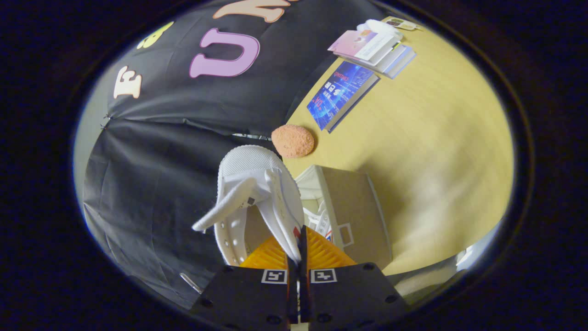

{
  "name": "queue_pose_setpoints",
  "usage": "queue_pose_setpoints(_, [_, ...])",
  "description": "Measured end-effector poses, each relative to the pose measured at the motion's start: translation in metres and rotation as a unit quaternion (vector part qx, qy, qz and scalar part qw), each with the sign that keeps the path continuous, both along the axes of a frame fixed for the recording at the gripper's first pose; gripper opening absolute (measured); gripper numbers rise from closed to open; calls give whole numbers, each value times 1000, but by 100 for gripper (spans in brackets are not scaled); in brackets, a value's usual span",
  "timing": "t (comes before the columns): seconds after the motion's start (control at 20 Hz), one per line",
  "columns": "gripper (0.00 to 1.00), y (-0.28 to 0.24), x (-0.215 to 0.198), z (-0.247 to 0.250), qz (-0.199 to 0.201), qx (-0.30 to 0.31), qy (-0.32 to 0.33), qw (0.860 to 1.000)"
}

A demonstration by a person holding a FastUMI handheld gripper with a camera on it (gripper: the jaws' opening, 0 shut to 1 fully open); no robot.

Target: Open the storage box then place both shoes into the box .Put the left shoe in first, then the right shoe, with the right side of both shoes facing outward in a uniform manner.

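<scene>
Tool (297, 257) closed tight, pinching shoe (255, 193) by its collar edge above box (353, 207). Shoe looks light, soft-sided; thin grip may slip, 1 shoe already boxed.

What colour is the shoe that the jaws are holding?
White, seen in the gripper view: the shoe is pinched by its edge in the shut gripper, above the box.

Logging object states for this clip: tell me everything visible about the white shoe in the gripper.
The white shoe is a canvas-looking sneaker with a textured rubber toe cap, eyelet rows and a loose tongue flopping out. It hangs lifted, toe pointing away from the gripper, whose fingers are shut on its collar edge. Just beyond it is the open cardboard storage box, with another white shoe already inside.
</scene>
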State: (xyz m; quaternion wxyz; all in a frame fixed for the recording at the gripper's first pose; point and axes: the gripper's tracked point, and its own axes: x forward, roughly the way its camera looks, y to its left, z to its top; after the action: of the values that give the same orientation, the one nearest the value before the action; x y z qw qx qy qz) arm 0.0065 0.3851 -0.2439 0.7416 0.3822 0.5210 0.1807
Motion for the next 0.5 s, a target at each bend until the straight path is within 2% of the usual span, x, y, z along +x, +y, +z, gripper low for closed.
queue_pose_setpoints(0.15, [4, 30, -16, -11, 7, -36, -8, 999])
queue_pose_setpoints(0.35, [4, 38, -27, -37, 2, -120, -27, 992])
queue_pose_setpoints(0.5, [10, 38, -30, -51, -13, -165, -36, 986])
